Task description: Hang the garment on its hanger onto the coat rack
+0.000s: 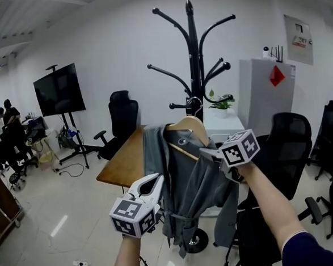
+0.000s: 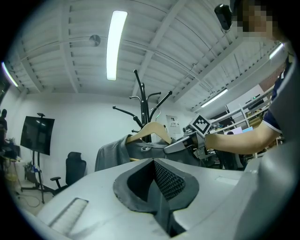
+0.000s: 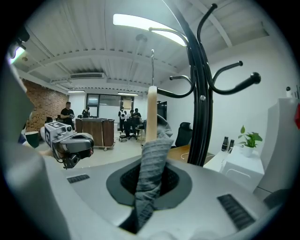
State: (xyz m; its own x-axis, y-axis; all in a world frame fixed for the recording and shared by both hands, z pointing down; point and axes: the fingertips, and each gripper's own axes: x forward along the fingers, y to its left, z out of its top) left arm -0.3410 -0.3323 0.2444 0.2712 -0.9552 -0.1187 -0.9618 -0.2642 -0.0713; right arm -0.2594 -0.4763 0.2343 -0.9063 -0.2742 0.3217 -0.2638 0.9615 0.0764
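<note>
A grey garment point(image 1: 187, 185) hangs from a wooden hanger point(image 1: 187, 124) right in front of the black coat rack point(image 1: 193, 54). The hanger's metal hook point(image 1: 194, 108) is up against the pole beside a low peg; I cannot tell if it rests on it. My right gripper point(image 1: 210, 152) is shut on the garment's right shoulder, and grey fabric point(image 3: 150, 173) is pinched between its pads below the hanger point(image 3: 152, 112). My left gripper point(image 1: 156, 182) sits lower, at the garment's left edge, its jaws together with nothing between them point(image 2: 154, 161).
A wooden table point(image 1: 123, 161) stands behind the garment. Black office chairs are at the right point(image 1: 281, 144) and at the back point(image 1: 123, 118). A white cabinet point(image 1: 266, 88) stands right of the rack. A TV on a stand point(image 1: 58, 89) and people are at the far left.
</note>
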